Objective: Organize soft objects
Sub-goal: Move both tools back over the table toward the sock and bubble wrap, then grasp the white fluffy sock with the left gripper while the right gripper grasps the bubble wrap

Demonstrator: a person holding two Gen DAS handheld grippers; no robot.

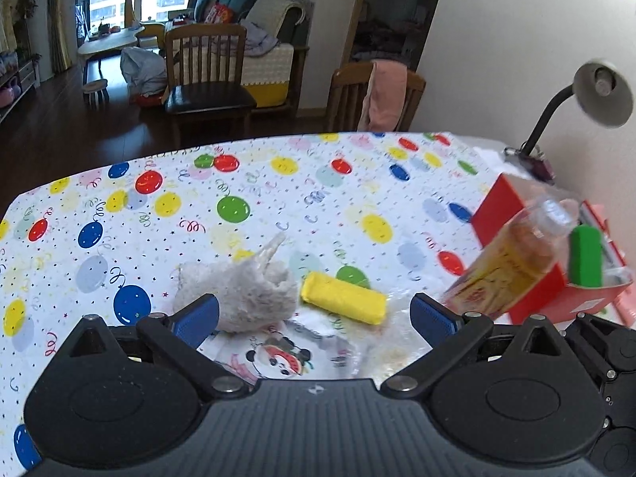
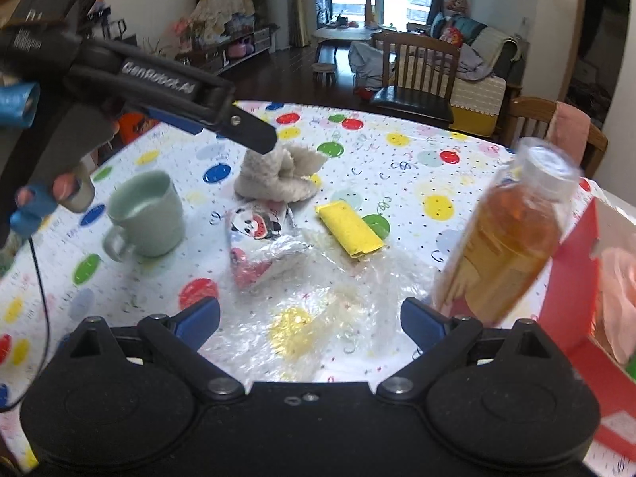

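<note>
A grey plush toy [image 1: 246, 294] lies on the balloon-print tablecloth, and a yellow folded cloth [image 1: 344, 296] sits just right of it. My left gripper [image 1: 314, 318] is open and hovers low over them, its left finger close to the plush. In the right wrist view the left gripper [image 2: 260, 139] hangs just above the plush [image 2: 278, 179], with the yellow cloth [image 2: 349, 230] further right. My right gripper [image 2: 310, 322] is open above crinkled clear plastic [image 2: 318, 310], with nothing between its fingers.
A tilted, blurred bottle of amber liquid [image 2: 512, 238] stands just beyond my right finger, against a red box [image 2: 576, 278] holding a pink bag. A green block [image 1: 584, 256] sits in that box. A panda packet [image 2: 258, 246], a green mug [image 2: 147, 214] and a desk lamp [image 1: 600, 91] are nearby.
</note>
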